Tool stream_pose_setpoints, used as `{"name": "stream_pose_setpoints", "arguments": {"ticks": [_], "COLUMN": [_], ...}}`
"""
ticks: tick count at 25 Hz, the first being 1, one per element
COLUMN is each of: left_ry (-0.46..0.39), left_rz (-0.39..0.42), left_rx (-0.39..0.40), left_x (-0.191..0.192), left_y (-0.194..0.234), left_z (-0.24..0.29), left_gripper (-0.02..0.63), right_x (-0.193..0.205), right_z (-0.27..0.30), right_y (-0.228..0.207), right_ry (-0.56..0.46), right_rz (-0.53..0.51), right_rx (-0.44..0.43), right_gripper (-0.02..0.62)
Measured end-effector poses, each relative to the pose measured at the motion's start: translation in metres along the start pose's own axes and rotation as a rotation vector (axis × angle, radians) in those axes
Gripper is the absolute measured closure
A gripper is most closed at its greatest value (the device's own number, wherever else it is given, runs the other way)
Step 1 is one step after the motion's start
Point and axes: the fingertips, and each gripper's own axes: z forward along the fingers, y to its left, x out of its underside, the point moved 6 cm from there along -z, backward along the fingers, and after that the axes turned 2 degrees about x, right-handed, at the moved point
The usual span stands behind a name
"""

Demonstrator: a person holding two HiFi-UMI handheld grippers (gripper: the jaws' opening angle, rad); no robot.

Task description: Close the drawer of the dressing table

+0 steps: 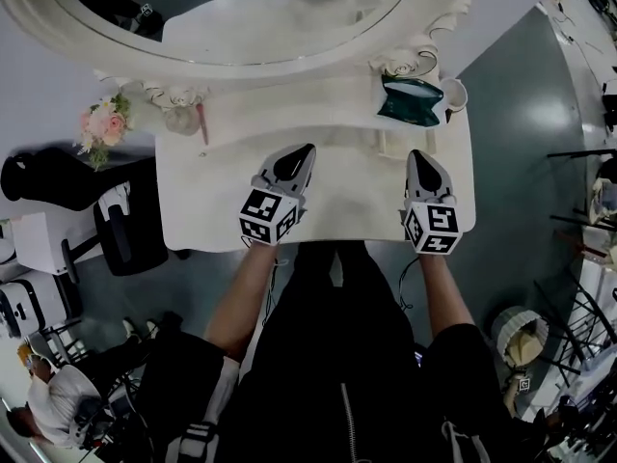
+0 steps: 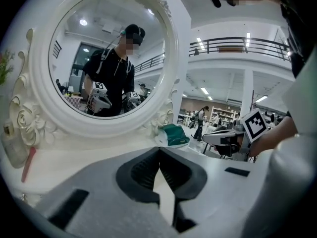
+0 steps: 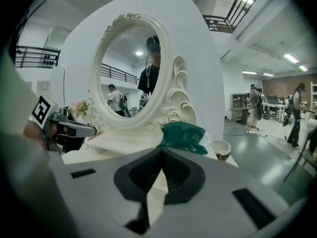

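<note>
The white dressing table (image 1: 222, 210) stands below me, with its oval mirror (image 1: 241, 8) at the back. No drawer shows in any view; the table's front is hidden under the top and my arms. My left gripper (image 1: 301, 150) hovers over the front middle of the top, jaws shut on nothing (image 2: 158, 150). My right gripper (image 1: 420, 154) is beside it to the right, near the green bag (image 1: 410, 99), also shut and empty (image 3: 161, 150). Both point toward the mirror (image 2: 104, 58).
A green bag (image 3: 183, 137) and a small cup (image 1: 455, 95) sit at the back right of the top. A pink stick (image 1: 202, 123), a glass bottle (image 1: 178, 119) and flowers (image 1: 104, 123) are at the back left. A black chair (image 1: 125, 230) stands left of the table.
</note>
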Motion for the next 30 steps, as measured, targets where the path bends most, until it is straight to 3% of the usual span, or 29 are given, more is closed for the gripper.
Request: {"name": "stream_pose_setpoints", "arguments": {"ticks": [8, 13, 18, 30], "left_ry": [0.014, 0.018, 0.022, 0.04], "left_rz": [0.001, -0.008, -0.019, -0.04], "left_rx": [-0.004, -0.014, -0.029, -0.07], "left_x": [0.002, 0.005, 0.009, 0.018], "left_y": [0.001, 0.003, 0.006, 0.016], "left_z": [0.0, -0.002, -0.008, -0.023], "left_gripper": [0.604, 0.604, 0.604, 0.604], "right_x": [0.049, 0.081, 0.103, 0.13], "right_z": [0.001, 0.001, -0.001, 0.031], "right_y": [-0.01, -0.014, -0.015, -0.032], "right_ry": [0.083, 0.172, 0.239, 0.334], "right_rz": [0.043, 0.084, 0.105, 0.161], "right_rx": [0.005, 0.023, 0.046, 0.08], "right_gripper": [0.592, 0.47, 0.408, 0.403]}}
